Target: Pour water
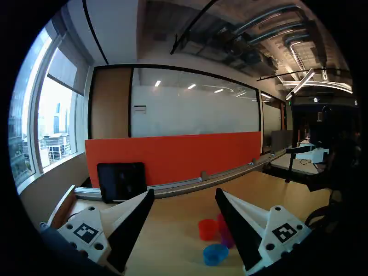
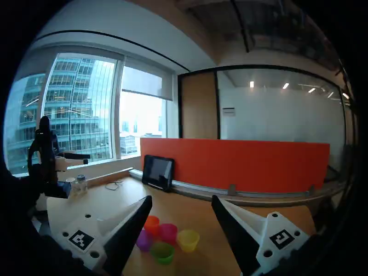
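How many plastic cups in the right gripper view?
5: orange cup rear-left, pink cup middle, yellow cup right, purple cup front-left, green cup nearest. Others may be hidden.

Both low over desk [image 1: 184, 216], sharing cups [image 1: 208, 228], orange divider [image 1: 184, 156]

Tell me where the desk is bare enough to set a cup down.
The desk is bare between the tablet and the cup cluster, and right of the yellow cup toward the orange divider. It is crowded among the cups.
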A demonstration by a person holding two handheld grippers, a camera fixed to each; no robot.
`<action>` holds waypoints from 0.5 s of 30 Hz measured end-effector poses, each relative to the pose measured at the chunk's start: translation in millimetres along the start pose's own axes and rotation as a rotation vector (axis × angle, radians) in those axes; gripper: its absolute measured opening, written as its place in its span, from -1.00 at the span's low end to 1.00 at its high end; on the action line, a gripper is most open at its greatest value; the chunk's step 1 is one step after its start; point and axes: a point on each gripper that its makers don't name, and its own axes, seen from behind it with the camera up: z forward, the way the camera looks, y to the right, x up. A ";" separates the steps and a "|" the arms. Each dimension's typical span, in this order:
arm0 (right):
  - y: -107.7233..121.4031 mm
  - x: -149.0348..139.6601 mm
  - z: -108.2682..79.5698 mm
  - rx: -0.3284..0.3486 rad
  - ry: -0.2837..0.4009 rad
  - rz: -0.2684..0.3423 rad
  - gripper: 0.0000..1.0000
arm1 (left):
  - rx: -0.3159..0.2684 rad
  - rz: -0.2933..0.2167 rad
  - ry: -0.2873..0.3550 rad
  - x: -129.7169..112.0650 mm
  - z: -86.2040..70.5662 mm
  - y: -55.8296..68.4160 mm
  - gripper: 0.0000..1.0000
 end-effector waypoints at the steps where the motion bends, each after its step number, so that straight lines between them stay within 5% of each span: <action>1: -1.9 0.9 -0.1 0.011 0.002 0.002 1.00 | -0.010 -0.001 0.000 0.4 -0.3 2.4 0.97; 15: -14.2 -8.0 2.6 0.117 -0.027 0.012 1.00 | -0.095 0.022 -0.036 -15.2 -5.0 20.0 0.97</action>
